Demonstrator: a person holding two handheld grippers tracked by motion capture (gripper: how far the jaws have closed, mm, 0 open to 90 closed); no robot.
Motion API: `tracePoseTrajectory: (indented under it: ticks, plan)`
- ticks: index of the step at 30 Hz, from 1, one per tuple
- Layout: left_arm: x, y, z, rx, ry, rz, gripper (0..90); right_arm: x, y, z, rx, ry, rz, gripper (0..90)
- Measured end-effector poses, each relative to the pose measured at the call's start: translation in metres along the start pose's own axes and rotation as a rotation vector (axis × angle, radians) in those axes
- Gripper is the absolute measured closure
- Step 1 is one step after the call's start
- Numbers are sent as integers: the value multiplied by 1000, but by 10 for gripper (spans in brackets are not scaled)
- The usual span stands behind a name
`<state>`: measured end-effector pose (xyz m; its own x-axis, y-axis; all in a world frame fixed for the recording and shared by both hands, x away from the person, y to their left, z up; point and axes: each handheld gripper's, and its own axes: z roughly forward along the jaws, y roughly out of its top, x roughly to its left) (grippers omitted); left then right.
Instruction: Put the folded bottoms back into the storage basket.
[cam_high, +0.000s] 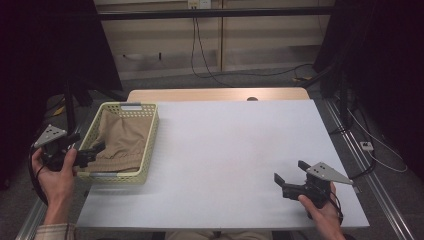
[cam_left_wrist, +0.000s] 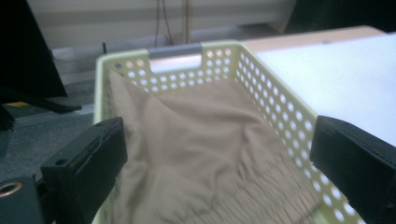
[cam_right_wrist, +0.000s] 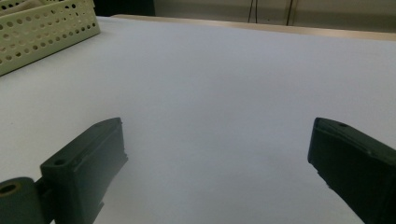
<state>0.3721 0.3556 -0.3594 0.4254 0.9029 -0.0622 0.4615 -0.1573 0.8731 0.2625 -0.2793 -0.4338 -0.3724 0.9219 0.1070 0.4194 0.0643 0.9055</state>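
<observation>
Left gripper jaws wide, empty, over tan cloth in basket | right gripper jaws wide, empty

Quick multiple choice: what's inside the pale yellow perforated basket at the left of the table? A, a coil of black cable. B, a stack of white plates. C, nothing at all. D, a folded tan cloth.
D: the basket holds a rumpled tan cloth, and the left gripper sits at its near rim with its jaws open toward the cloth.

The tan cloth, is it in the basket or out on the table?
In: the tan cloth lies crumpled inside the yellow basket, below its rim.
</observation>
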Motion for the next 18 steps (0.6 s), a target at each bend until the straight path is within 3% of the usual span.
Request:
tracePoseTrajectory:
  ticks: [2, 7, 9, 13, 18]
  plan:
    - [-2, -4, -2, -4, 18, 9, 46, 0, 0, 0, -1, -1, 4, 36]
    - [-7, -10, -9, -10, 17, 5, 48, 0, 0, -1, -8, -10, 6, 37]
    - [-9, -12, -13, -2, -12, -20, 52, 0, 0, 0, -7, -10, 5, 37]
    - [-12, -15, -21, -2, -6, -39, 56, 2, 0, 0, -6, -8, 7, 38]
    - [-23, -16, -26, 7, -3, -15, 57, 2, 1, -1, -10, -8, 8, 40]
